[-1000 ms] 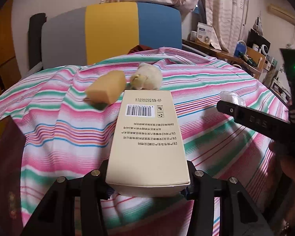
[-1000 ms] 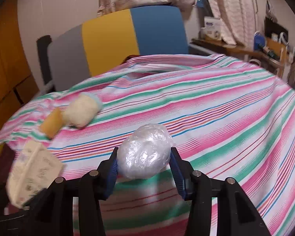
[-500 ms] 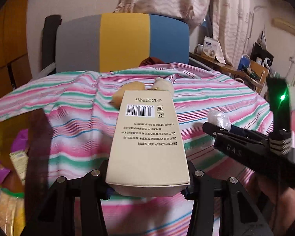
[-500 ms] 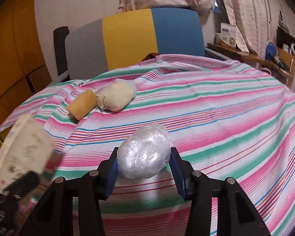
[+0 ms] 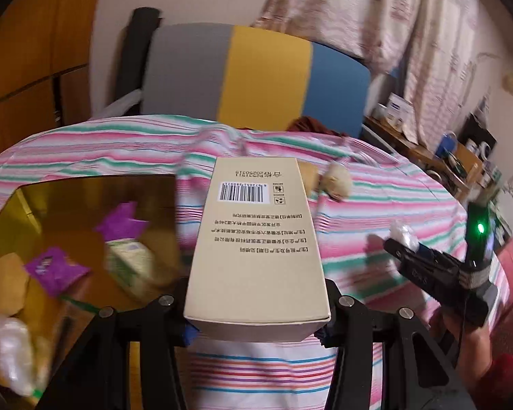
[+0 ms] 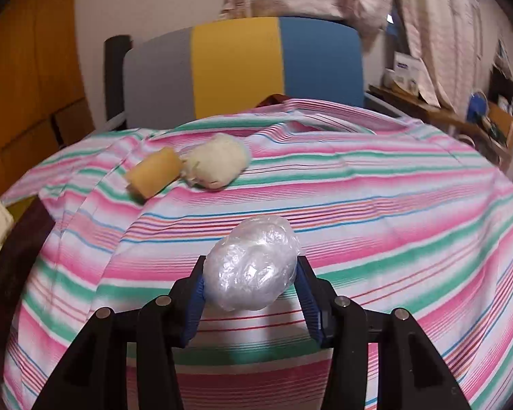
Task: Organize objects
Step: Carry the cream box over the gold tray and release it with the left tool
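Beige cardboard carton (image 5: 256, 249) pinched at its near end in the left gripper (image 5: 258, 317), poised at three o'clock of the brown bin (image 5: 85, 184); crinkled clear-plastic ball (image 6: 251, 266) squeezed in the right gripper (image 6: 251, 294); likely to pivot out, gripped so shallowly.

on the striped cloth (image 6: 359, 205) a sponge block (image 6: 154, 176) touches a fluffy ball (image 6: 219, 162) on its right; an open box (image 5: 85, 184) of packets sits left of the cloth, a chair (image 6: 239, 65) behind.
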Tool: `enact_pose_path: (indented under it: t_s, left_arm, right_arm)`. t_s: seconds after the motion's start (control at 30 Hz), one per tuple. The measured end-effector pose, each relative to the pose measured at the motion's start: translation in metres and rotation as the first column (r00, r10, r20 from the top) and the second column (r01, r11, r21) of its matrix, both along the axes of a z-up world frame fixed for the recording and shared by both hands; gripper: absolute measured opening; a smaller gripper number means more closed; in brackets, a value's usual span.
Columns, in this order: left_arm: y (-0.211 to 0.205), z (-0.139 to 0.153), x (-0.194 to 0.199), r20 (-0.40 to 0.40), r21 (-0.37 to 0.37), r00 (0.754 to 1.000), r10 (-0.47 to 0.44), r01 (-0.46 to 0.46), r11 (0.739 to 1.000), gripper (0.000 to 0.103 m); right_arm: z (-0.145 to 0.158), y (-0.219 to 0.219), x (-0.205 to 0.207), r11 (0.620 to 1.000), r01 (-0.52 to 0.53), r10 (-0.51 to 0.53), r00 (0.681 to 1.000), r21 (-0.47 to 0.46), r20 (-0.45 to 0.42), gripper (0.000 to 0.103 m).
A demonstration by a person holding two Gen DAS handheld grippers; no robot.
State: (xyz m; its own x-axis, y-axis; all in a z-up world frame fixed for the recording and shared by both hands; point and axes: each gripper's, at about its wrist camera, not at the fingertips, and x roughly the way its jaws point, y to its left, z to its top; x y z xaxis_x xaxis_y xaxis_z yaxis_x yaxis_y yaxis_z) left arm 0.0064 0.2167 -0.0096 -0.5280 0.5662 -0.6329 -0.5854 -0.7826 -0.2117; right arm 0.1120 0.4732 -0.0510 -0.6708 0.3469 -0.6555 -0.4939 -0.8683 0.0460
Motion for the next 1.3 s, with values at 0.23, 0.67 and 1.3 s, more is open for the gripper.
enact_pose_path:
  t_s: [0.23, 0.67, 1.3]
  left_arm:
    - [-0.058, 0.010, -0.044, 0.031, 0.002, 0.990, 0.137, -0.137, 0.991, 0.050]
    - [-0.142, -0.010, -0.127, 0.184, -0.076, 0.873, 0.452, -0.446, 0.892, 0.050]
    - [-0.120, -0.014, -0.124, 0.253, 0.060, 0.882, 0.398, -0.425, 0.903, 0.103]
  right_arm:
    - [-0.001, -0.008, -0.005, 1.000, -0.017, 0.016, 0.999, 0.020, 0.036, 0.049]
    - [-0.003, -0.016, -0.008, 0.998, -0.025, 0.022, 0.998, 0.056, 0.064, 0.049]
    - [-0.005, -0.018, -0.009, 0.998, -0.037, 0.033, 0.998, 0.058, 0.057, 0.049]
